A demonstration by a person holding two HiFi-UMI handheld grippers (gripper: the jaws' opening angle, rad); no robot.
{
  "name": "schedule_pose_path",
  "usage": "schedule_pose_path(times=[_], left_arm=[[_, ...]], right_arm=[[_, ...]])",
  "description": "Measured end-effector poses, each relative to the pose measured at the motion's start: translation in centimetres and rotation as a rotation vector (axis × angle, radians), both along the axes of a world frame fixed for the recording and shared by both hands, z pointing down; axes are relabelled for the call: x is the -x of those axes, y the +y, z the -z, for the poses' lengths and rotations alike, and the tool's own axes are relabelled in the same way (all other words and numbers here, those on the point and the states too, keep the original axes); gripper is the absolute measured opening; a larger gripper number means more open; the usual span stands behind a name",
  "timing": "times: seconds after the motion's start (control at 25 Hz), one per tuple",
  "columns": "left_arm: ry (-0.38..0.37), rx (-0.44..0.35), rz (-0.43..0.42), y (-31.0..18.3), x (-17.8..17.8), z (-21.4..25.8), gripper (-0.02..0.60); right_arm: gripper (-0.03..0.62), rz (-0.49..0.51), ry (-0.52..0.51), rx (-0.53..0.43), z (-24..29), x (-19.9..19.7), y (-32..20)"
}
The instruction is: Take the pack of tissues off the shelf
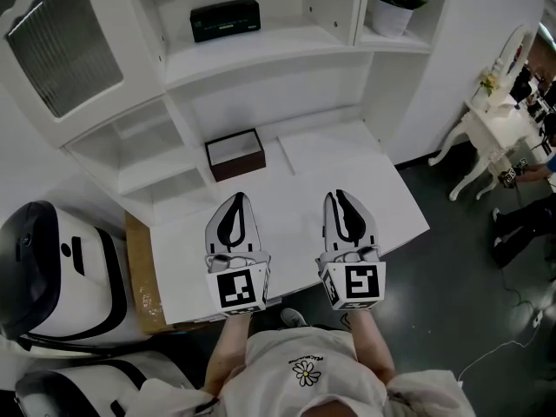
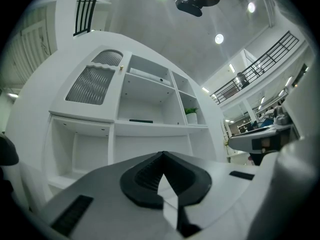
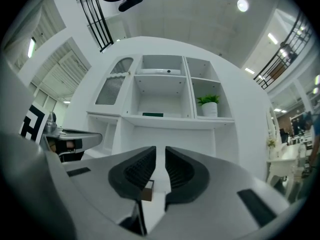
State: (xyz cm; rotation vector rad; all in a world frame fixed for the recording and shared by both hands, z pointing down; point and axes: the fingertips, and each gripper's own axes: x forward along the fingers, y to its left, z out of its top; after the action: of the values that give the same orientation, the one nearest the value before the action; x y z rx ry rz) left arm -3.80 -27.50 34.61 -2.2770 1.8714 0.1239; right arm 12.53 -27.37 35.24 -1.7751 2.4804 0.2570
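The pack of tissues [image 1: 225, 19] is a dark flat box lying on the upper shelf of the white shelf unit; it also shows as a thin dark strip [image 2: 141, 120] and a green strip [image 3: 152, 114]. Both grippers hover side by side over the white desk top [image 1: 347, 159], well below and in front of the pack. My left gripper [image 1: 234, 200] [image 2: 162, 155] is shut, its tips meeting on nothing. The right gripper [image 1: 341, 196] [image 3: 160, 151] is shut to a thin slit and holds nothing.
A brown open box [image 1: 234, 153] [image 3: 147, 190] stands on the desk just ahead of the grippers. A potted plant [image 1: 391, 7] fills the upper right compartment. A ribbed-glass cabinet door [image 1: 61, 42] is at upper left. A white-and-black machine [image 1: 52, 268] and cardboard [image 1: 143, 276] stand left; a white side table [image 1: 486, 129] right.
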Motion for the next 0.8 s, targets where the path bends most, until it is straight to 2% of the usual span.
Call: schedule_pose_path(times=[0.04,0.28,0.4,0.48,0.6,0.8], left_arm=[[0.0,-0.001,0.001,0.0,0.0,0.1,-0.002],[-0.003,0.008,-0.005,-0.2,-0.1,0.3,-0.002],[-0.006,0.002,-0.002,-0.3,0.0,0.3,-0.002],[-0.007,-0.001,0.001,-0.4,0.1,0.3,-0.002],[-0.008,0.003,0.005,-0.6,0.4,0.2,-0.002],[-0.01,0.003,0.008,-0.9,0.8,0.1,-0.002]], right_arm=[[0.052,0.01,-0.005,0.013,-0.1,0.0,-0.2],[0.128,0.052,-0.008,0.067,-1.2,0.5,-0.8],[0.243,0.08,-0.012,0.104,-2.1,1.0,-1.3],[0.268,0.096,-0.036,0.124,-2.6,1.2,-1.5],[0.345,0.12,-0.09,0.138,-2.9,1.5,-1.7],[0.367,0.125,-0.169,0.151,-2.9,1.2,-2.0]])
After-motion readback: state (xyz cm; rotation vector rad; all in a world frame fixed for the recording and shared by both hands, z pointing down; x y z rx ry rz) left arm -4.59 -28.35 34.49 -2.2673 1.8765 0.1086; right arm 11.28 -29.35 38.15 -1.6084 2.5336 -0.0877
